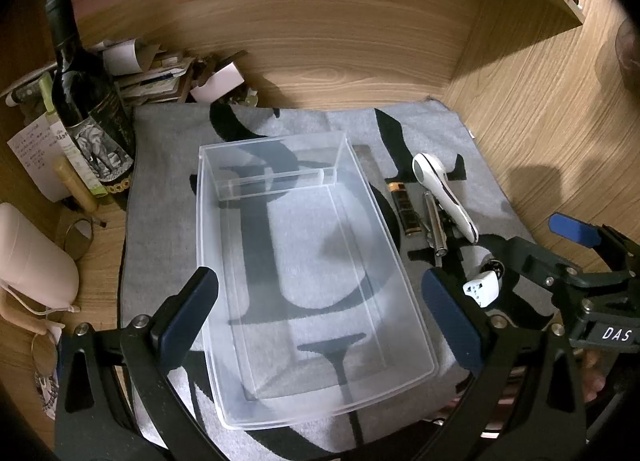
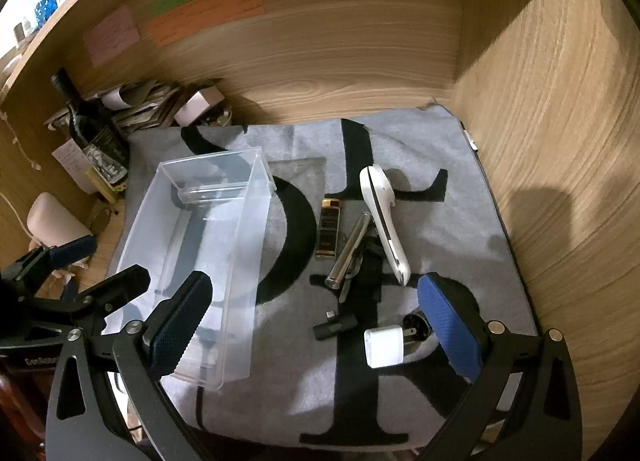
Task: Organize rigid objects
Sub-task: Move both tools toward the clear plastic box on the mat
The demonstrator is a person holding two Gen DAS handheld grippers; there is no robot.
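Both grippers' fingers spread wide, gripping nothing: left gripper (image 1: 320, 309) over clear bin (image 1: 304, 261), right gripper (image 2: 320, 325) above white charger (image 2: 384, 346).

Both grippers held low and forward, jaws spread wide, nothing gripped.

The left gripper (image 1: 320, 313) points forward and downward, its two dark-padded fingers (image 1: 188, 309) set far apart; in the right wrist view it (image 2: 102, 263) appears at the left edge, fingers parted. The right gripper (image 2: 316, 329) holds the same forward-down attitude beside it, blue-padded fingers (image 2: 450, 325) fully spread; in the left wrist view it (image 1: 504, 253) enters from the right edge, one blue-tipped finger (image 1: 574, 227) raised, the other lower and nearer the centre. The two grippers sit side by side, close but not touching.
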